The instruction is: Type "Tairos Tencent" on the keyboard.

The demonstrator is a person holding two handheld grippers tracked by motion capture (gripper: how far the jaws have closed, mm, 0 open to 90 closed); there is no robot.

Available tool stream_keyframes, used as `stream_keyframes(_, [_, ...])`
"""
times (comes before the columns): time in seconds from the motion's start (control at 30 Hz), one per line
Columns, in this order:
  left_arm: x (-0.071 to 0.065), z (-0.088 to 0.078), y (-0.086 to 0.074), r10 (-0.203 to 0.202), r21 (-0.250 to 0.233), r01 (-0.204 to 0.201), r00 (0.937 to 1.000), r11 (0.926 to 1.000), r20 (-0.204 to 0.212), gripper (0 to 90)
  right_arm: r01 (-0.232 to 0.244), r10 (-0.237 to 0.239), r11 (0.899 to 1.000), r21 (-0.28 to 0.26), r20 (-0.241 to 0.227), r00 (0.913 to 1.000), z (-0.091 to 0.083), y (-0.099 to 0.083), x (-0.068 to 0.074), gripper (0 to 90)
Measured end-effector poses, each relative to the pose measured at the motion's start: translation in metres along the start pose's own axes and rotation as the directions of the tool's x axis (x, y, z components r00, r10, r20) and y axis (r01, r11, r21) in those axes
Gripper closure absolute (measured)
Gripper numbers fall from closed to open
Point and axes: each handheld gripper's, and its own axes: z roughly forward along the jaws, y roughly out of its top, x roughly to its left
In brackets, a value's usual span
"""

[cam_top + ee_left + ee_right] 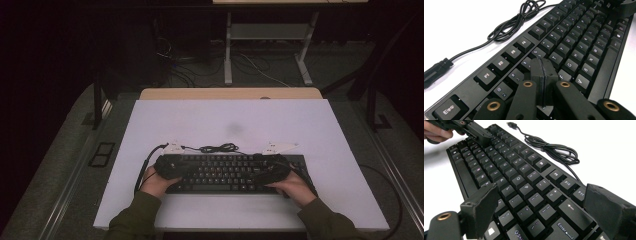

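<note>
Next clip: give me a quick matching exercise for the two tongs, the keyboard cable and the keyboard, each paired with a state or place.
Things:
1. left tongs
2. right tongs
3. cable
4. keyboard

States or places:
A. loosely coiled on the white table, behind the keyboard
B. jaws shut together, tips over the keys near the number row
C. lies flat on the table under both tongs
D. jaws wide apart over the Enter end

Pairs: 1-B, 2-D, 3-A, 4-C
</note>
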Motion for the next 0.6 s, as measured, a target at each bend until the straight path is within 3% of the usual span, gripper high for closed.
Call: stream_keyframes(0.6, [-0.0011, 0.0015, -0.0003, 0.011, 0.01, -0.011, 0.9999, 0.9999, -0.008, 88.7, 0.009, -0.009, 1.0, 0.003, -0.006, 0.9999, -0.0016, 0.0011, -0.0005, 13.9])
